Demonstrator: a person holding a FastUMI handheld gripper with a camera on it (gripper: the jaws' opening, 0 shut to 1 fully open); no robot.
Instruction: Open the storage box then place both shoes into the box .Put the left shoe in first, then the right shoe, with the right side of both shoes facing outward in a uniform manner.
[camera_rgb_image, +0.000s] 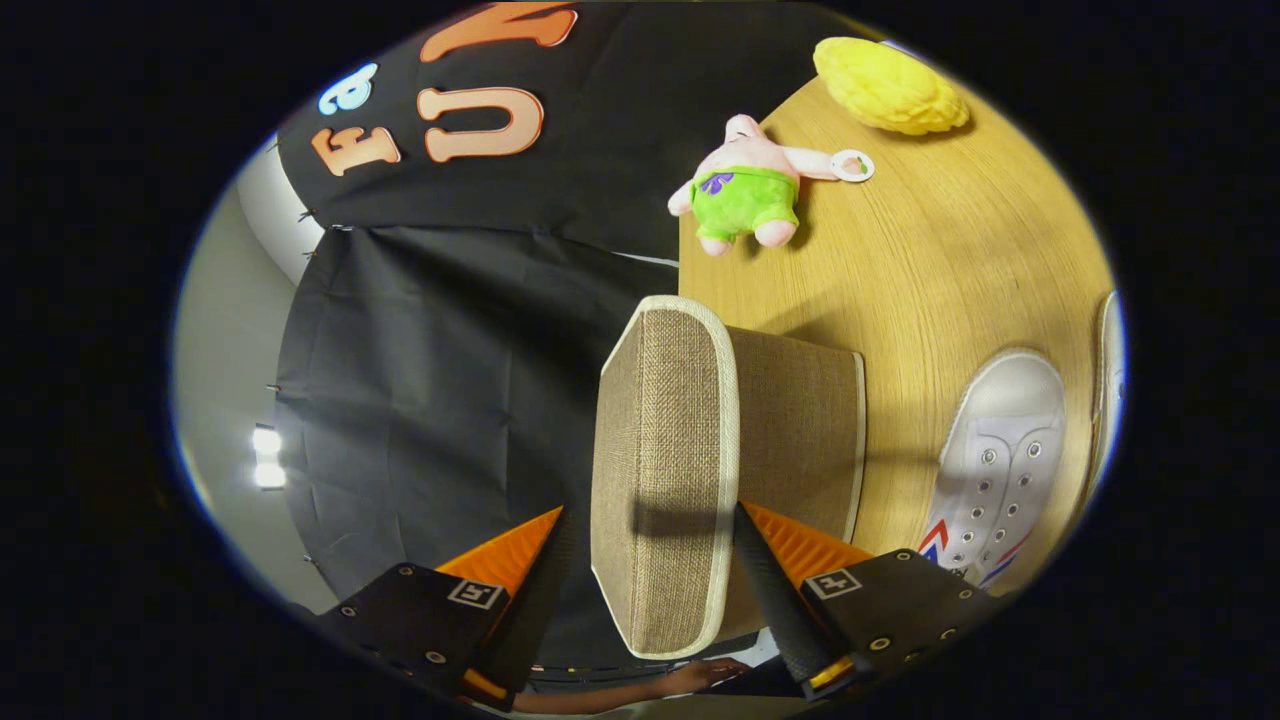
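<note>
Gripper (650, 520) straddling the lid (665, 470) of the storage box (800, 430), one finger on each face; seemingly clamped on it, though true contact on the far face hard to confirm from this angle. Lid swung up on edge, box body behind it, standing at the desk (950, 250) edge nearest the booth wall. White sneaker (1000, 460) lying just beside the box toward the desk's middle, toe pointing away; sliver of a second shoe (1110, 370) beyond it. Pink plush toy (750, 185) and yellow plush (890, 85) well apart, near the far edge. A hand (700, 678) visible below the fingers.

Risks from here: fabric lid slipping free if grip is shallow, flopping shut again; light box dragged or tipped off the desk edge by an over-strong pull; lid springing back once released, blocking the left shoe's entry.
</note>
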